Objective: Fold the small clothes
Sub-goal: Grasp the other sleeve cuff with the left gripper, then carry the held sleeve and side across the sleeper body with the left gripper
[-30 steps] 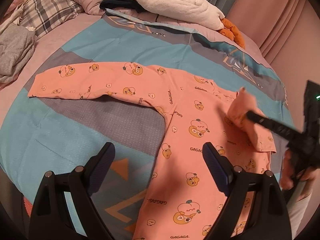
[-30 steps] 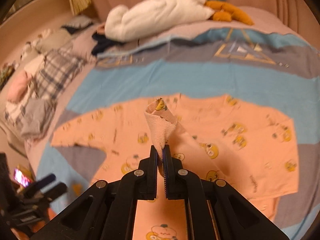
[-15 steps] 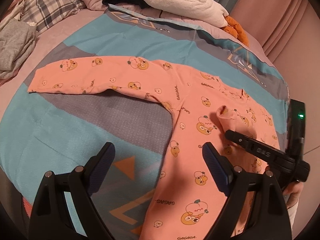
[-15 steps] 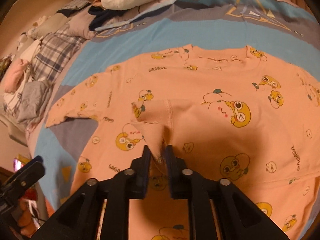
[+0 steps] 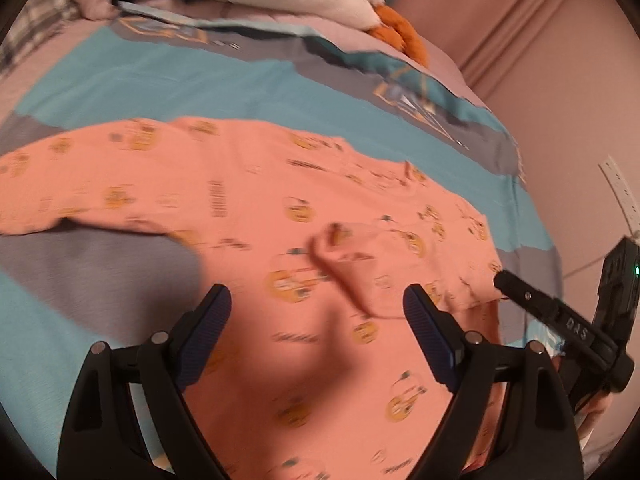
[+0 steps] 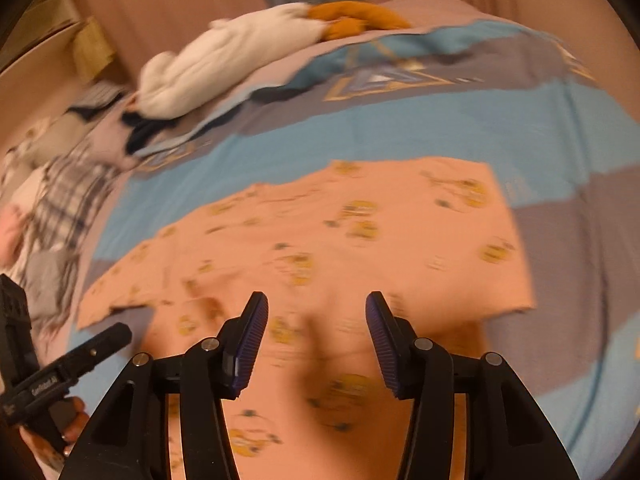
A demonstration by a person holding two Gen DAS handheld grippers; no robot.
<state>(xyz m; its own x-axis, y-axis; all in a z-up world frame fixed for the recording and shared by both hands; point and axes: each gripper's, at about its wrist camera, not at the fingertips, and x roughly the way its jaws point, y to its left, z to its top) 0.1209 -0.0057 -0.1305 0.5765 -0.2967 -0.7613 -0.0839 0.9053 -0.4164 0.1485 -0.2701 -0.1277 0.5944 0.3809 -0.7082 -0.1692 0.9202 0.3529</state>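
A pink child's top (image 5: 256, 208) with yellow cartoon prints lies flat on the bed. One long sleeve stretches to the left; the other sleeve (image 5: 360, 268) lies folded across the chest. The top also shows in the right wrist view (image 6: 360, 240). My left gripper (image 5: 316, 320) is open and empty, hovering over the body of the top. My right gripper (image 6: 316, 332) is open and empty above the top; it shows at the right edge of the left wrist view (image 5: 560, 320). The left gripper shows at the lower left of the right wrist view (image 6: 68, 376).
The top lies on a blue and grey bedspread (image 5: 200, 80). A white plush toy with orange feet (image 6: 248, 52) lies at the head of the bed. Plaid and grey clothes (image 6: 52, 208) are piled at the left. A pink wall (image 5: 560, 80) stands on the right.
My right gripper carried the sleeve across the chest, lowered it, opened and let it go, then pulled back. My left gripper moved right over the top.
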